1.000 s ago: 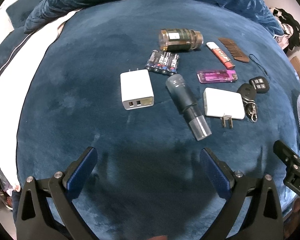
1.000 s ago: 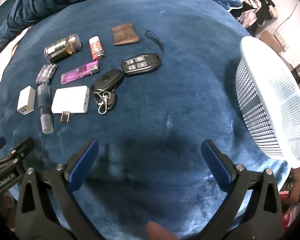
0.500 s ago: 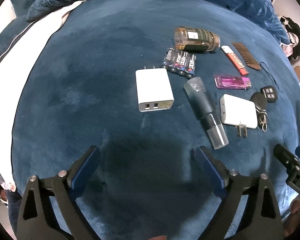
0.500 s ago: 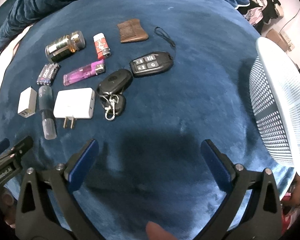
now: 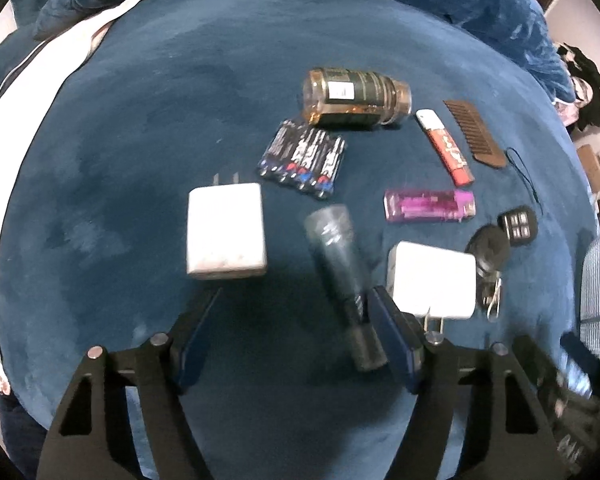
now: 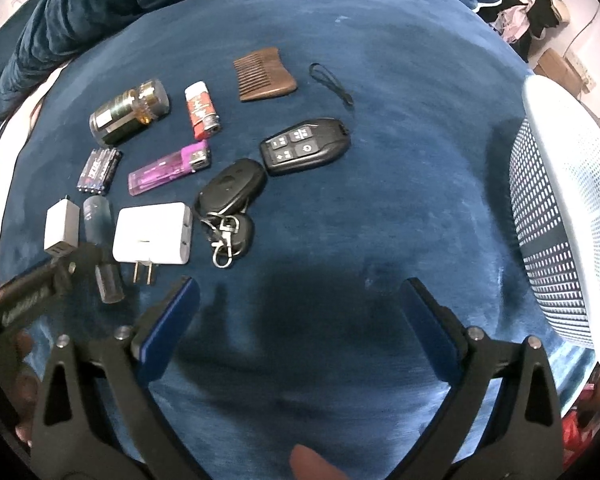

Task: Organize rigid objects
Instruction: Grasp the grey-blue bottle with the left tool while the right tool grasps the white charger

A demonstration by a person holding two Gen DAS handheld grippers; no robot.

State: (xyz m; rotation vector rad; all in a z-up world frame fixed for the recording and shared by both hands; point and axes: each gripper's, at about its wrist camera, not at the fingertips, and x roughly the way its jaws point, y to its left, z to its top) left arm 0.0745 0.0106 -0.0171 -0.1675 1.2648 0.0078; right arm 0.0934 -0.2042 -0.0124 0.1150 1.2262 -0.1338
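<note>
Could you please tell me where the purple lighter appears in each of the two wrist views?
Left wrist view: the purple lighter lies right of centre, lengthwise across the picture.
Right wrist view: the purple lighter lies left of centre, slanting up to the right.
Shared landmark: the red lighter lies just beyond it in both.

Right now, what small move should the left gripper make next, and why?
Probably ease the left gripper right and down until its open fingers straddle the dark tube. The right finger sits against the tube's side, and the charger lies close beyond.
</note>
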